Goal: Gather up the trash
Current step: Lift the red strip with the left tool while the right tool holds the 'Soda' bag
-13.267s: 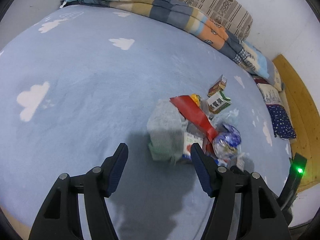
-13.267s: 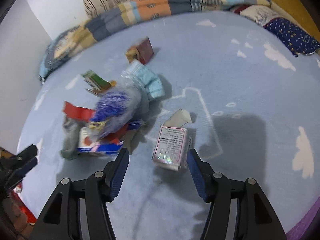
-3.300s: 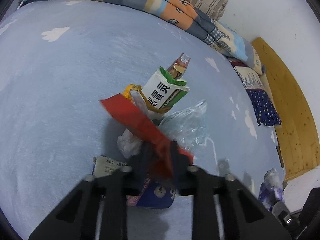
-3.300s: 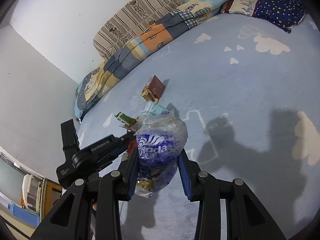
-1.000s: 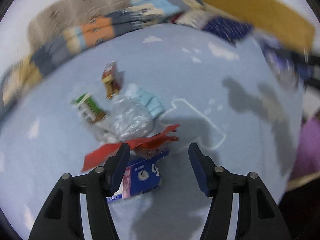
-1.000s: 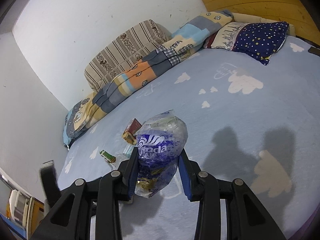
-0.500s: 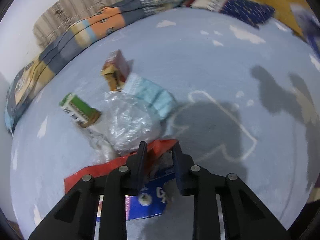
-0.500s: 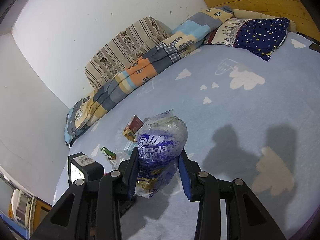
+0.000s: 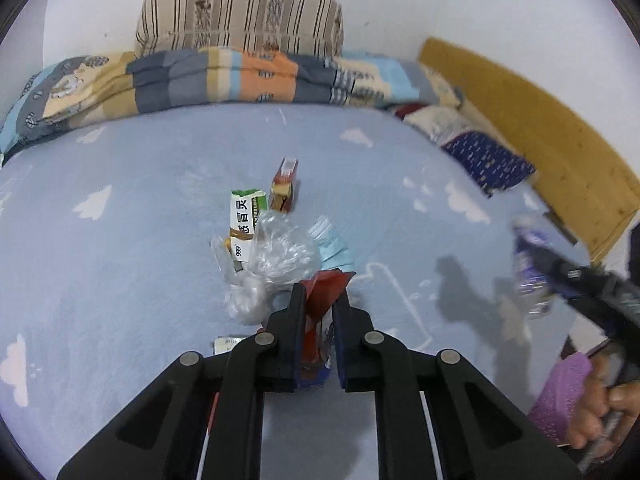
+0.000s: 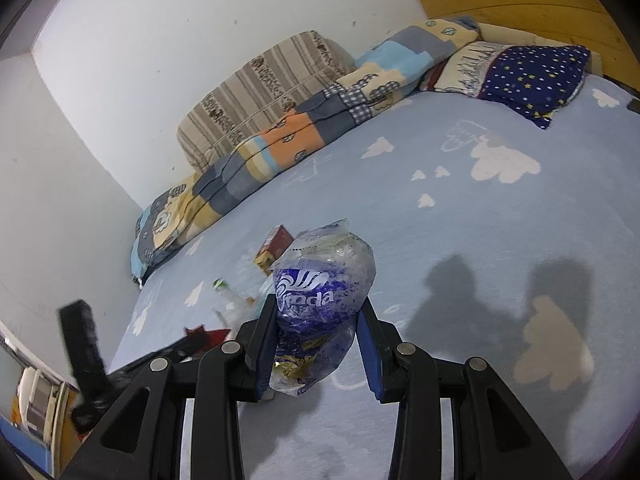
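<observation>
Trash [image 9: 276, 256] lies heaped mid-bed on the blue cloud bedspread [image 9: 120, 240], just ahead of my left claw [image 9: 318, 308]. My right claw [image 10: 318, 320] grips a blue-printed plastic bag [image 10: 324, 292] above the bed; the left pinches a red wrapper [image 9: 326, 290].

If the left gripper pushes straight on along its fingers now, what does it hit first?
The left gripper, shut on the red wrapper, would probably meet the crumpled clear plastic bag first; depth is uncertain.

Red wrapper [image 9: 325, 292], cloud-patterned blue blanket [image 9: 140, 248]
</observation>
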The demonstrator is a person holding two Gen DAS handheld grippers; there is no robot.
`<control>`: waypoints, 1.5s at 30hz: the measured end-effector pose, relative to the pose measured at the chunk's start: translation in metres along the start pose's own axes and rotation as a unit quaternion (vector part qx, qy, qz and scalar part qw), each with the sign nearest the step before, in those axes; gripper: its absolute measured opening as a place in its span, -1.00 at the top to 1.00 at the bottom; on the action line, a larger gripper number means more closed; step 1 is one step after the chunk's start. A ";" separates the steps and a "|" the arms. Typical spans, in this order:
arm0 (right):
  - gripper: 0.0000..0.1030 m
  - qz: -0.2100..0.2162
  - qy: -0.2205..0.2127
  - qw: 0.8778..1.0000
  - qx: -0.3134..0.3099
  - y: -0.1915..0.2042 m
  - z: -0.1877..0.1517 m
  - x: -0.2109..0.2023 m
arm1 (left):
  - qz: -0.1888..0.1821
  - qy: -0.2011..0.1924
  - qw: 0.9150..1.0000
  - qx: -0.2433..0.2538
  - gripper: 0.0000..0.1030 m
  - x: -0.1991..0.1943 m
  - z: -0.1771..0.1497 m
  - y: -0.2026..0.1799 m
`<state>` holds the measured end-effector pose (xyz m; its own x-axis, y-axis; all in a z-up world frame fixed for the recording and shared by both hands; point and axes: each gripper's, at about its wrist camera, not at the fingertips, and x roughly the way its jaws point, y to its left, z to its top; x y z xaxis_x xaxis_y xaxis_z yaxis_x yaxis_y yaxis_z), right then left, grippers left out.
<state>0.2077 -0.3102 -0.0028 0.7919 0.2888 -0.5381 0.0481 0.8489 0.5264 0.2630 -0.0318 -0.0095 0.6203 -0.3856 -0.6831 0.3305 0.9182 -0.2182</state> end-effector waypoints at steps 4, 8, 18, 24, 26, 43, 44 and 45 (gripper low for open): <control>0.23 0.003 -0.001 1.000 -0.026 0.015 -0.004 0.001 | -0.022 -0.028 0.999 -0.023 0.76 -0.037 -0.004 -0.007; 0.23 0.015 0.003 0.999 -0.045 0.028 -0.009 0.002 | 0.005 -0.046 0.998 -0.040 0.76 -0.069 -0.019 -0.019; 0.23 0.038 0.008 0.993 -0.108 0.062 -0.035 -0.010 | 0.153 -0.098 0.983 -0.018 0.76 -0.096 -0.066 -0.032; 0.23 0.048 0.005 0.989 -0.138 0.073 -0.061 -0.031 | 0.192 -0.125 0.973 0.019 0.76 -0.103 -0.066 -0.033; 0.23 0.050 0.003 0.986 -0.158 0.079 -0.069 -0.036 | 0.200 -0.130 0.971 0.024 0.76 -0.105 -0.066 -0.032; 0.23 0.072 0.011 0.967 -0.242 0.118 -0.095 -0.026 | 0.268 -0.165 0.949 0.031 0.76 -0.124 -0.065 -0.022; 0.23 0.071 0.011 0.967 -0.243 0.118 -0.096 -0.026 | 0.269 -0.165 0.948 0.032 0.76 -0.124 -0.065 -0.021; 0.23 0.072 0.011 0.967 -0.242 0.118 -0.096 -0.026 | 0.270 -0.165 0.948 0.032 0.76 -0.125 -0.065 -0.021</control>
<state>0.1348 -0.1751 0.0103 0.7557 0.4237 -0.4994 -0.3567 0.9058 0.2288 0.1322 0.0027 0.0347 0.8965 0.1222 -0.4259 -0.0623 0.9864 0.1518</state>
